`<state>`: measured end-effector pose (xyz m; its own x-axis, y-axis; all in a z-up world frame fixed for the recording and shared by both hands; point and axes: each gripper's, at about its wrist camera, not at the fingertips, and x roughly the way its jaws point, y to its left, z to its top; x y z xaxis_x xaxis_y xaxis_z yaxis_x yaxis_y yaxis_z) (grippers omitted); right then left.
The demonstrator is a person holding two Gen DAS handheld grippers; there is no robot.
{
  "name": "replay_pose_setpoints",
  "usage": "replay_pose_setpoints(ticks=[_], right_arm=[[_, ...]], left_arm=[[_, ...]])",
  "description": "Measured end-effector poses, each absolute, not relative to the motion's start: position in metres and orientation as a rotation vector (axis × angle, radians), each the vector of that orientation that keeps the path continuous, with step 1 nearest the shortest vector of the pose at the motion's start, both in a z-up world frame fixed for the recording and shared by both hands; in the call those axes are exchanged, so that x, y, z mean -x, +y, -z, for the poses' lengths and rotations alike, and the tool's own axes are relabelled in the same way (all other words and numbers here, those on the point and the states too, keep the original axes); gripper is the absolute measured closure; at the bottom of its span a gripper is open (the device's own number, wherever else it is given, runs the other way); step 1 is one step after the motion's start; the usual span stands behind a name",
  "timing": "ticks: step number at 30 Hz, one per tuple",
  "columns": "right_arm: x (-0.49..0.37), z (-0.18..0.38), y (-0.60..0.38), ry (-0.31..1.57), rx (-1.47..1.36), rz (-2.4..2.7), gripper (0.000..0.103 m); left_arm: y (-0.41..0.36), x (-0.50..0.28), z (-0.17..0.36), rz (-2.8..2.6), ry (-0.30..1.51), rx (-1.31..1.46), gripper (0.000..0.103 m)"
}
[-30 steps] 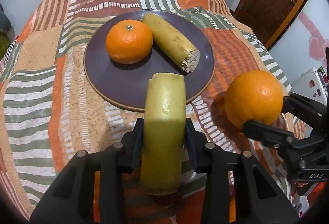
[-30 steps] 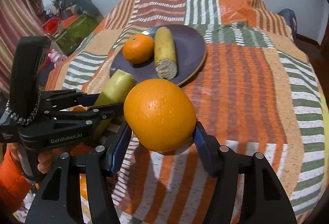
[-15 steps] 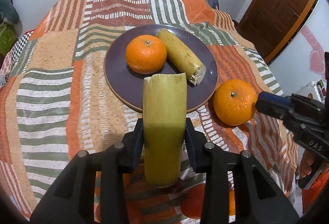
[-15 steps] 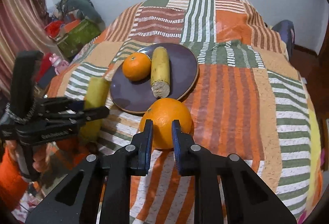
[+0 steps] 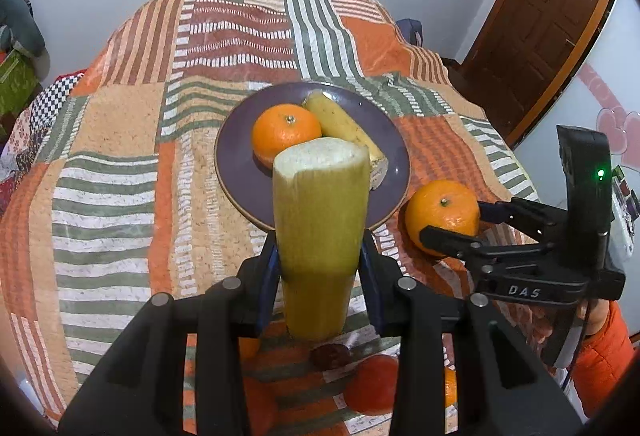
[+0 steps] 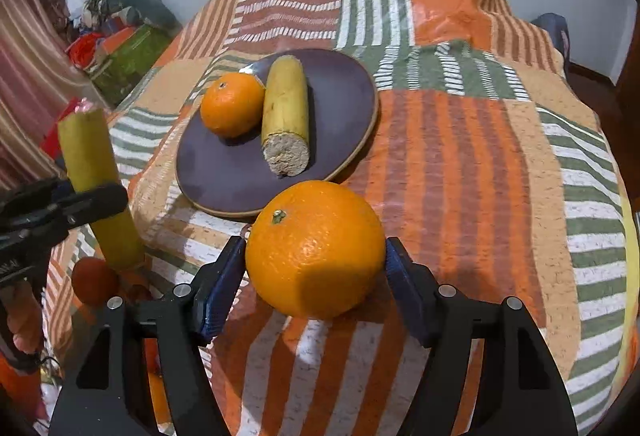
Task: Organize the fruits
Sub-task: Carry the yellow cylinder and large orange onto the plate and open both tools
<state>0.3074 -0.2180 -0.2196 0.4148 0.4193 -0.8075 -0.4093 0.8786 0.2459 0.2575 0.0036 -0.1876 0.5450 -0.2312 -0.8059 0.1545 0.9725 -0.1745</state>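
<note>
My left gripper [image 5: 320, 264] is shut on a yellow-green banana piece [image 5: 320, 220] and holds it upright above the bedspread, near the purple plate [image 5: 240, 180]; the piece also shows in the right wrist view [image 6: 96, 180]. The plate [image 6: 344, 96] holds an orange [image 6: 232, 104] and another banana piece [image 6: 286, 116]. My right gripper [image 6: 316, 264] has its jaws wide around a second orange [image 6: 316, 248] that rests on the bedspread just before the plate; the pads look slightly apart from it. In the left wrist view this orange [image 5: 440, 216] lies right of the plate.
A patchwork striped bedspread [image 6: 480, 156] covers the bed. More orange and red fruits [image 5: 372, 388] lie near the front edge under my left gripper. A wooden door [image 5: 540, 16] is at the right; boxes and clutter [image 6: 124, 48] stand left of the bed.
The right gripper set the orange down by the plate, closed and backed off, then moved in with jaws open around it. The left gripper rose and tilted the banana piece upright.
</note>
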Motion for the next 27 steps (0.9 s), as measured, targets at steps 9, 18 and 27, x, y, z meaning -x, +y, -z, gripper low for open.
replay_pose_setpoints(ticks=[9,18,27], right_arm=[[-0.304,0.211,-0.224,0.976,-0.023,-0.52,0.039],[-0.324,0.188,-0.229,0.913,-0.041,-0.499,0.039],[-0.357,0.178,-0.218,0.876,-0.02,-0.48,0.039]], left_arm=[[0.007,-0.27,0.181,0.228,0.952,0.113,0.067],[-0.005,-0.291,0.178,0.24,0.942,0.092,0.067],[-0.019,-0.321,0.187,0.25,0.964,0.065,0.067]])
